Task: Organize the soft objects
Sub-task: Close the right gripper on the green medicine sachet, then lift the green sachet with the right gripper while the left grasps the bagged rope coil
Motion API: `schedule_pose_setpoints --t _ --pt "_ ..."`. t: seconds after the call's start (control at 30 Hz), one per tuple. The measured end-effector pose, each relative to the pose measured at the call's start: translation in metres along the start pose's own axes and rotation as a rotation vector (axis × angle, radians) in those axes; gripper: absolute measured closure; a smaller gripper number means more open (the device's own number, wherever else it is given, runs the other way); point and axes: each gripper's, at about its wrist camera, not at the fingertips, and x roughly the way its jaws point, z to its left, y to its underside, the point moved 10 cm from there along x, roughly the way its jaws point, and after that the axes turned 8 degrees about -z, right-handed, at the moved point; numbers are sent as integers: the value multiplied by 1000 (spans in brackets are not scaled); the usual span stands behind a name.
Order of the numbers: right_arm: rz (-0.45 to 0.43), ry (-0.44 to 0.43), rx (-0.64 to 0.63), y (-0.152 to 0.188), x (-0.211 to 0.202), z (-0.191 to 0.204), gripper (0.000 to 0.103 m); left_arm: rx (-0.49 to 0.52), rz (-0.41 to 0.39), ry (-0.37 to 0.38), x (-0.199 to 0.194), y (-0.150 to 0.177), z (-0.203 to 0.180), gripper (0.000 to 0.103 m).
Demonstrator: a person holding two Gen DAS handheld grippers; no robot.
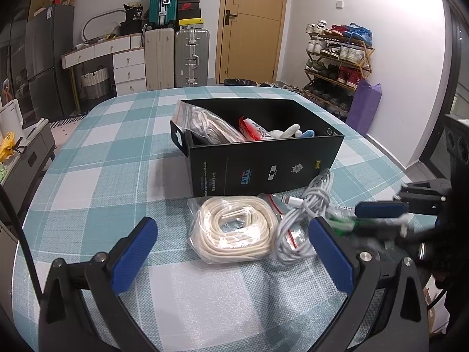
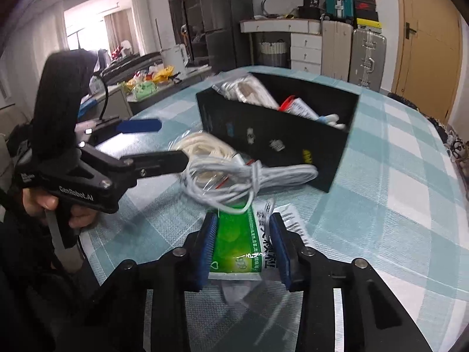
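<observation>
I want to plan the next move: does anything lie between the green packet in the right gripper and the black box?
Yes. The right gripper is shut on the green packet. A coiled white cable lies on the table between it and the black box, so the packet likely must go over it. The box top is open.

Right claw pinched closed; left claw apparently spread wide.

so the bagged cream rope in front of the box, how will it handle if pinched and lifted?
The bagged cream rope probably sags: loose coils in thin plastic. The glossy film may slip in the pads. It overlaps the white cable, which could drag along.
</observation>
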Motion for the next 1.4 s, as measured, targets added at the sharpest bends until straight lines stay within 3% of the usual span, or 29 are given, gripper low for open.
schedule_pose_setpoints --t 0.03,0.2,0.27,0.33,0.4,0.43,0.77,0.87,0.9,1.0,1.4 --pt "-5 9 5 -2 -3 -4 95 0 0 -1 0 0 0 0" --pt "8 38 4 3 -8 -16 94 0 2 -1 0 0 0 0" --pt "11 50 1 4 -9 -19 84 -1 3 0 1 0 -1 0" --pt "5 63 10 4 -9 -23 53 -1 4 0 1 1 -1 0" --pt "4 59 14 7 -8 -24 42 -1 4 1 1 1 -1 0" --pt "8 54 14 8 -7 -23 41 -1 4 1 1 1 -1 0" --pt "88 73 -10 21 17 -27 41 -3 5 3 3 1 -2 0" --pt "69 79 -17 19 14 -27 49 -3 6 1 3 1 -2 0" --pt "68 82 -15 20 13 -29 58 -2 6 1 3 1 -1 0" --pt "62 87 -14 20 11 -31 63 -1 7 1 3 1 -1 0" --pt "-7 120 35 9 -8 -47 67 -10 29 -16 7 4 1 0"
